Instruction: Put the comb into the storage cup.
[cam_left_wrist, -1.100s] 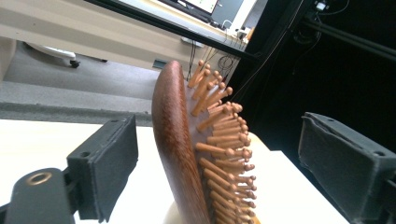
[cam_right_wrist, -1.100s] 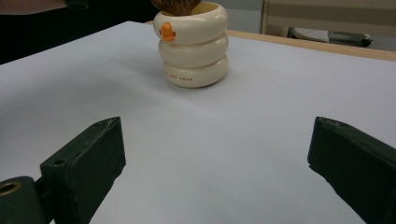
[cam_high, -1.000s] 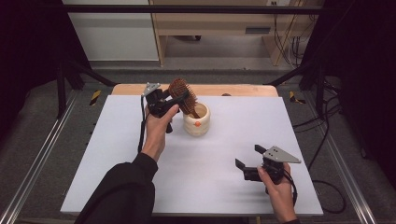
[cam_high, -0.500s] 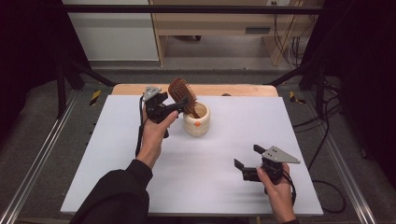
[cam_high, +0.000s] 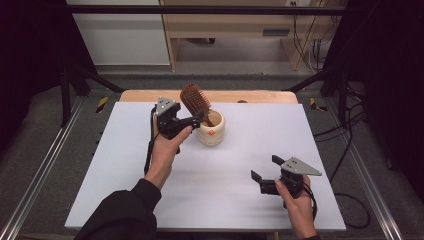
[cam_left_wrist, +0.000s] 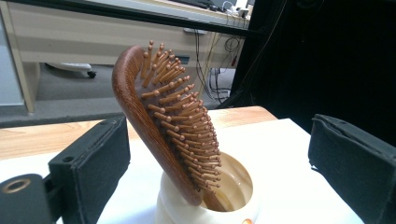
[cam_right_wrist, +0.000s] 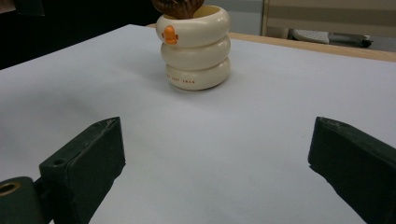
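Observation:
A brown wooden hairbrush (cam_high: 195, 100) stands handle-down in a cream ringed cup (cam_high: 212, 134) at the back middle of the white table (cam_high: 125, 190). Its head leans left, bristles facing right. My left gripper (cam_high: 194, 122) is just left of the cup, open. In the left gripper view the hairbrush (cam_left_wrist: 154, 116) rises from the cup (cam_left_wrist: 233, 186) between the wide-apart jaws of the left gripper (cam_left_wrist: 217, 135), touching neither. My right gripper (cam_high: 265, 168) rests open near the front right. The right gripper view looks along the right gripper (cam_right_wrist: 215, 140) at the cup (cam_right_wrist: 196, 51) and the brush's lower end (cam_right_wrist: 180, 5).
A wooden strip (cam_high: 150, 96) runs along the table's far edge. Metal rails (cam_high: 40, 175) flank the table's sides, with cables (cam_high: 345, 150) trailing at the right. A wooden bench (cam_high: 225, 30) stands on the floor behind.
My left gripper has drawn back slightly toward the person while the brush stays leaning in the cup. The right gripper has barely moved.

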